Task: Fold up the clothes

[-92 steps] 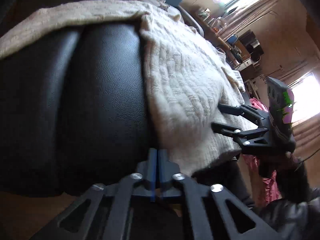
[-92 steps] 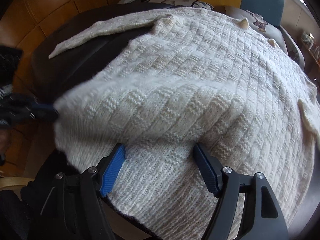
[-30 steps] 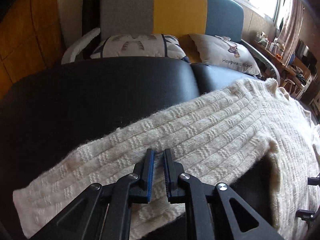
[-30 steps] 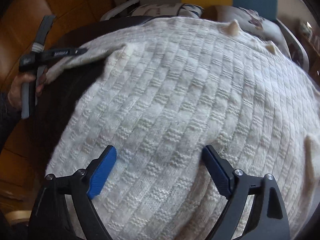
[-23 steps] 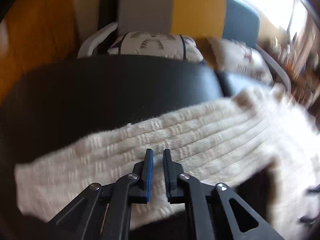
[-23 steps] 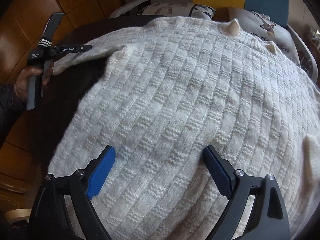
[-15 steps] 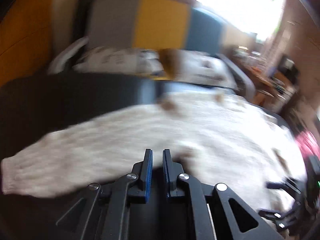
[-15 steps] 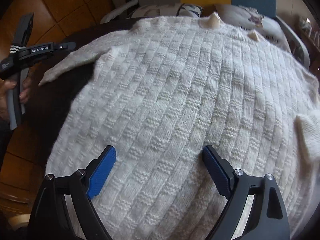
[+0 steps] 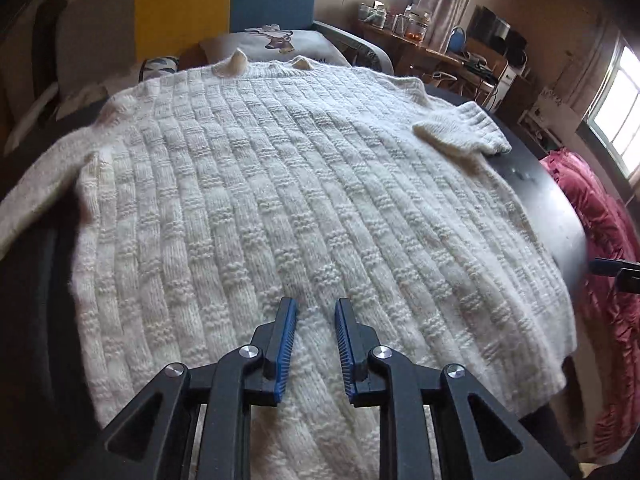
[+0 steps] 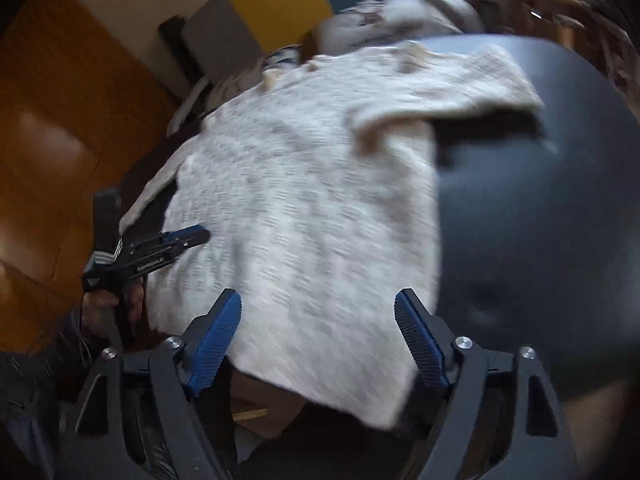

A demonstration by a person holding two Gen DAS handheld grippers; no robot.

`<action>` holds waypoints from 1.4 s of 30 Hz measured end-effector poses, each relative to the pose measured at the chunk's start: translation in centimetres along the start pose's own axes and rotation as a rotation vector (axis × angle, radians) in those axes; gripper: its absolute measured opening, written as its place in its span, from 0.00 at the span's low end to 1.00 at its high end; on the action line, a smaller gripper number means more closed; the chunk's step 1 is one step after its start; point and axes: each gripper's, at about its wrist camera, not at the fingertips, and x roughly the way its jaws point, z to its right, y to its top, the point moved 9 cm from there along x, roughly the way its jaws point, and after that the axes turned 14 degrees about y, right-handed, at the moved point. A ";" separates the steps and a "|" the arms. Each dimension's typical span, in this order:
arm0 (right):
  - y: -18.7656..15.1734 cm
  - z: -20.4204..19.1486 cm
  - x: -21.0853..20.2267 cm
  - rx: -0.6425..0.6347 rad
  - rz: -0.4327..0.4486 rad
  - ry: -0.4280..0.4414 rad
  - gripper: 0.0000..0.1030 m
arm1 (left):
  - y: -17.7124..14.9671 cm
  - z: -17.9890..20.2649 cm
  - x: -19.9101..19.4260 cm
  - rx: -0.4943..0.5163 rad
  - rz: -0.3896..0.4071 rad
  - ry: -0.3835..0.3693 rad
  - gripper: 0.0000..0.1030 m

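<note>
Cream sweater (image 9: pixel 304 200) spread flat on black table (image 9: pixel 548 208).
Left claw (image 9: pixel 315 344) over the hem area, jaws narrowly apart, gripping nothing. Right claw (image 10: pixel 318 344) spread wide over the hem corner, empty. One cuff (image 9: pixel 464 130) lies folded in toward the body. Right wrist view blurred.

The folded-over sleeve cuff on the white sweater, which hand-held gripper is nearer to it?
Right, as far as I can judge. The right hand-held gripper is at the hem below the cuff; the left hand-held gripper is over the hem farther across the sweater.
</note>
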 end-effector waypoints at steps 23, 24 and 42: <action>-2.9 2.0 4.8 -0.124 -0.101 -0.277 0.19 | -0.3 4.0 -2.4 0.088 0.059 -0.089 0.18; -2.7 1.9 4.9 -0.131 -0.103 -0.293 0.18 | -0.7 4.5 -1.9 0.121 0.046 -0.068 0.18; -1.1 3.0 2.5 -0.028 -0.075 -0.279 0.15 | -1.3 4.5 -0.8 0.113 0.063 -0.054 0.20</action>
